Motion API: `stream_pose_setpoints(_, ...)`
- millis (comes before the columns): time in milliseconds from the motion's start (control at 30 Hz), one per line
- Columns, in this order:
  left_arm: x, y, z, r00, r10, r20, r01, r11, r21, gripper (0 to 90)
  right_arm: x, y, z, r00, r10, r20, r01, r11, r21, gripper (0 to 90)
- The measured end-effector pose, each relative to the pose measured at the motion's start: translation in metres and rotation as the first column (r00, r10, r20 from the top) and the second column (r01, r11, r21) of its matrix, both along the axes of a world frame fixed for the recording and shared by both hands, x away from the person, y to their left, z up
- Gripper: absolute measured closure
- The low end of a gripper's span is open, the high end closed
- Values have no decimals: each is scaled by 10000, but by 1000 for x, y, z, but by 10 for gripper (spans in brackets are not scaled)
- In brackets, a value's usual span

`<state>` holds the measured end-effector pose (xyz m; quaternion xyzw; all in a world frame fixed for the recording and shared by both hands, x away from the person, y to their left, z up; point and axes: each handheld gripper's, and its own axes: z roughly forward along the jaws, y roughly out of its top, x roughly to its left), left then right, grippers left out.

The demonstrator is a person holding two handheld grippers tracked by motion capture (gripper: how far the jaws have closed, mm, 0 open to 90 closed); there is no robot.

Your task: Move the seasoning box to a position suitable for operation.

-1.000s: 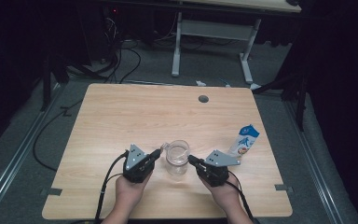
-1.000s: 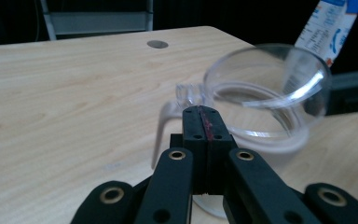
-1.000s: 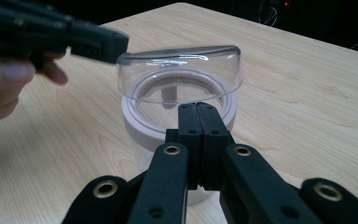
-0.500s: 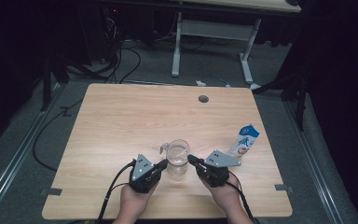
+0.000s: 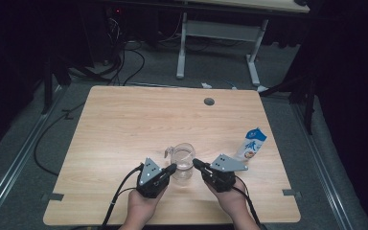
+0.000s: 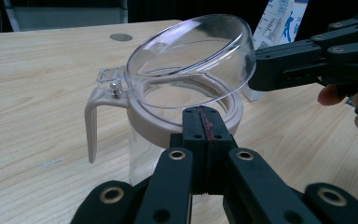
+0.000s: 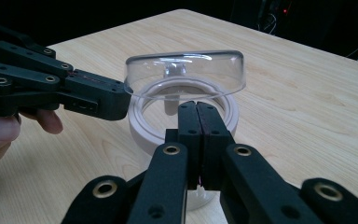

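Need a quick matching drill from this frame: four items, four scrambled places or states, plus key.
Items:
1. lid
2. carton
3. left gripper
4. hole

Places or states:
A. jaws shut, tip at the jug's near left side
B. in the tabletop, far side
C. clear dome, hinged up and tilted over the jug's mouth
D. blue and white, near the right table edge

Pairs: 1-C, 2-D, 3-A, 4-B
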<state>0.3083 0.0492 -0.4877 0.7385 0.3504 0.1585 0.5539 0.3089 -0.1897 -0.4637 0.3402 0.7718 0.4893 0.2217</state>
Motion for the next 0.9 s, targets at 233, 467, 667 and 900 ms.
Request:
stream_pose_setpoints(233,0,1,1,10000,63,57,-62,9999,-111,900,4,3,-5,10000,5,-89,-5,10000,-4,889)
stream_pose_setpoints(467,1,1,2,9999,106,66,-104,9997,-230,900,6,4,-5,10000,-7,48,6,10000,64,889)
stream_pose_setpoints(667,2,4,5,9996,250,136,-245,9991,-360,900,8,5,-8,10000,-21,-53,21,10000,55,895)
stream_pose_setpoints(900,4,6,7,9992,385,114,-378,9978,-537,900,8,4,-9,10000,5,-42,-5,9999,130,900)
